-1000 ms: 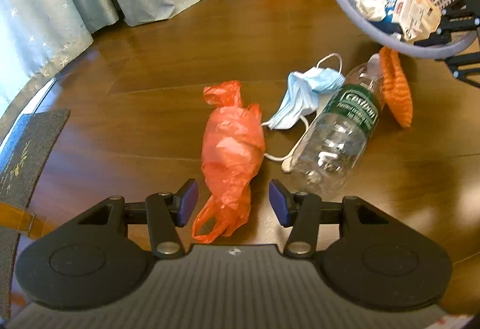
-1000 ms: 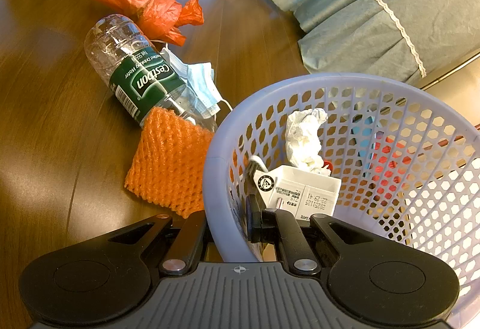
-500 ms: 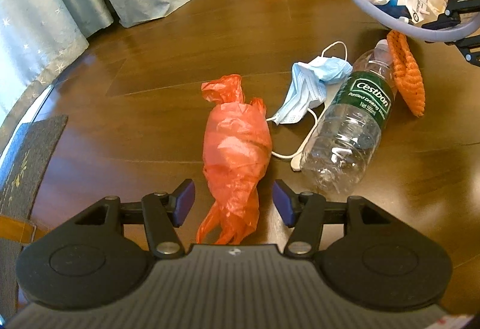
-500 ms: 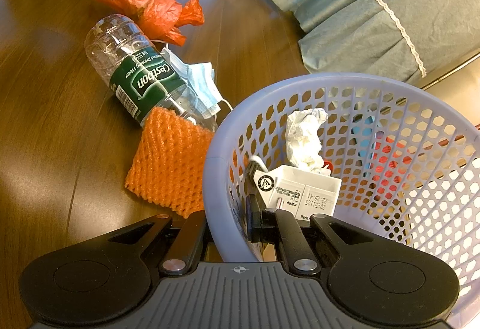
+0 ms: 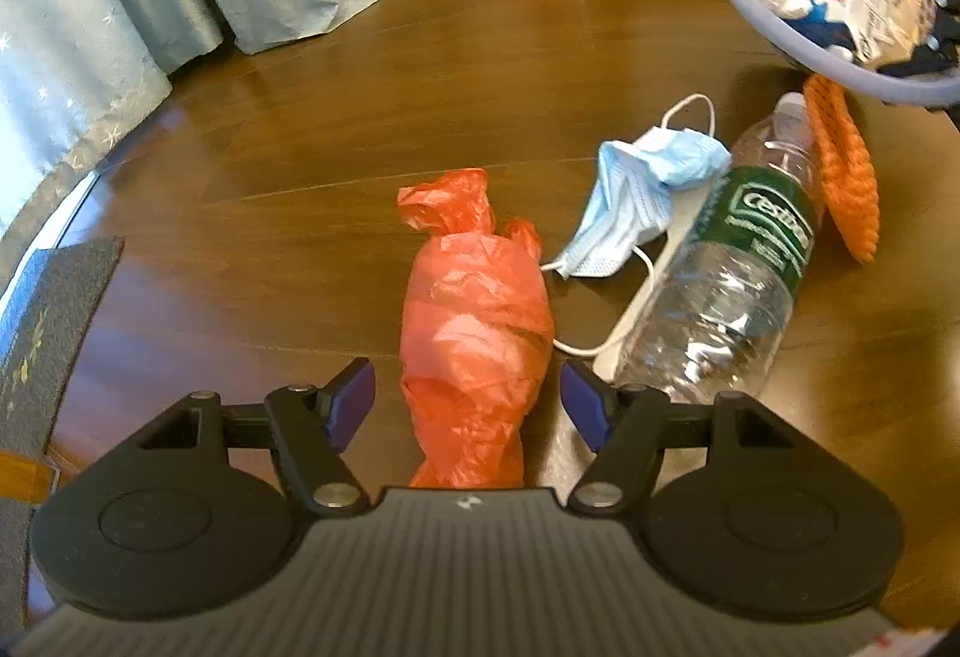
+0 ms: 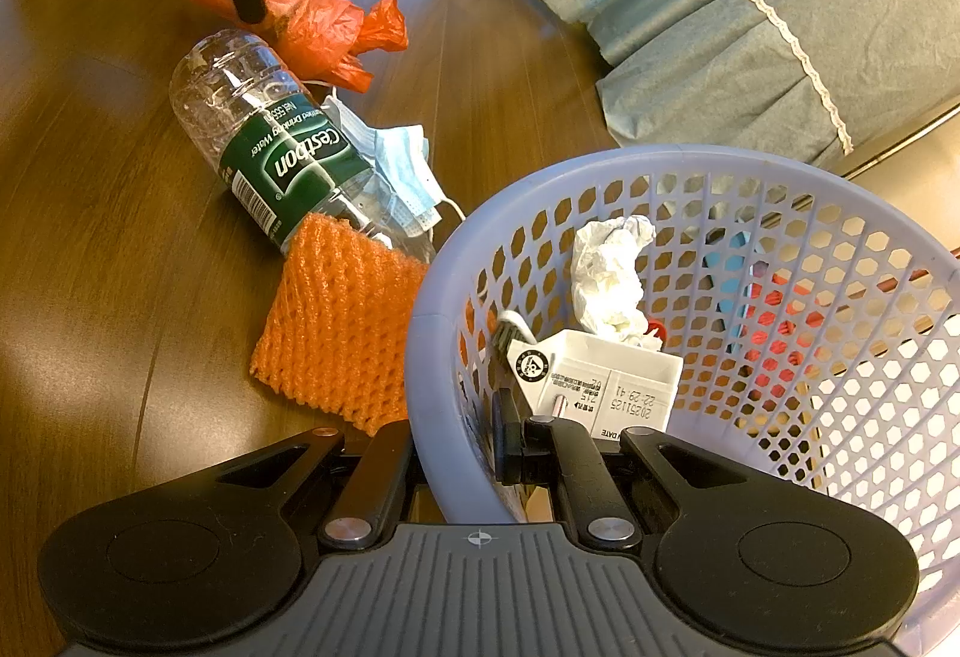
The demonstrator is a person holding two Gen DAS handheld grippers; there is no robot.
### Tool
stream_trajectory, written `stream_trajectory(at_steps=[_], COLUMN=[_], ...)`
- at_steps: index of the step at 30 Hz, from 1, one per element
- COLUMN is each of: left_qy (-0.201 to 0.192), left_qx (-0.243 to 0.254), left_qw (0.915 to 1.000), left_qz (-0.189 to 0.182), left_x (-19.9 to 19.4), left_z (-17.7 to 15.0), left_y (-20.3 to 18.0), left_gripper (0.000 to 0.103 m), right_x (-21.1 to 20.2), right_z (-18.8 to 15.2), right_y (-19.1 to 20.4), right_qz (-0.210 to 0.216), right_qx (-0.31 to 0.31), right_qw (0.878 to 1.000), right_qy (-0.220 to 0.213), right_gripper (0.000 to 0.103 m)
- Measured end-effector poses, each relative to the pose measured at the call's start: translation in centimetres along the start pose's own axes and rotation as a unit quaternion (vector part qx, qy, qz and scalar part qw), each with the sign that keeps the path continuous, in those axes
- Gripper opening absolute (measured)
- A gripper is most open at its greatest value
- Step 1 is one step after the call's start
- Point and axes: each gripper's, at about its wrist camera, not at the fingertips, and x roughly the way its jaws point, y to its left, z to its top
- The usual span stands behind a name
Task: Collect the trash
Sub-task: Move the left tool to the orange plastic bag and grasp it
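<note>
Left gripper (image 5: 468, 408) jaws apart, straddling orange plastic bag (image 5: 474, 321) at lower centre frame. Right gripper (image 6: 456, 453) clamped on lavender basket (image 6: 432, 357) rim. Bag looks light, crinkly, slippery; pinch its bunched middle.

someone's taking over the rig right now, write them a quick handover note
Left gripper: open, low over the floor, fingers either side of the orange plastic bag, not closed on it yet.
Right gripper: shut on the rim of the lavender basket, holding it tilted near the pile.
Done: crumpled tissue and a small carton are already in the basket.
Left on the floor: the orange bag, the blue face mask, the clear water bottle lying on its side, and the orange foam net beside the basket.
Next, probably: close on the bag and drop it in.
</note>
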Motion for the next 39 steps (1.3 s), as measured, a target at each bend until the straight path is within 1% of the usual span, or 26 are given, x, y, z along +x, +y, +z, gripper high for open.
stream_trajectory(at_steps=[11,22,31,39], left_qy=[0.009,0.017,0.023,0.029], left_qx=[-0.032,-0.039,-0.054,-0.057], left_qw=[0.9994,0.999,0.998,0.9978], left_qz=[-0.011,-0.013,-0.023,-0.018], left_x=[1.6,2.1,2.5,3.1], left_z=[1.0,1.1,1.3,1.3], left_y=[0.6,0.6,0.6,1.0], left_gripper=[0.065,0.065,0.065,0.065], right_x=[0.0,-0.1,-0.1,-0.1], right_z=[0.0,0.0,0.0,0.0], right_y=[0.0,0.1,0.1,0.1], right_qz=[0.0,0.001,0.001,0.001], right_qx=[0.0,0.0,-0.001,-0.001], right_qw=[1.0,1.0,1.0,1.0], right_qy=[0.0,0.0,0.001,0.001], right_gripper=[0.004,0.004,0.004,0.004])
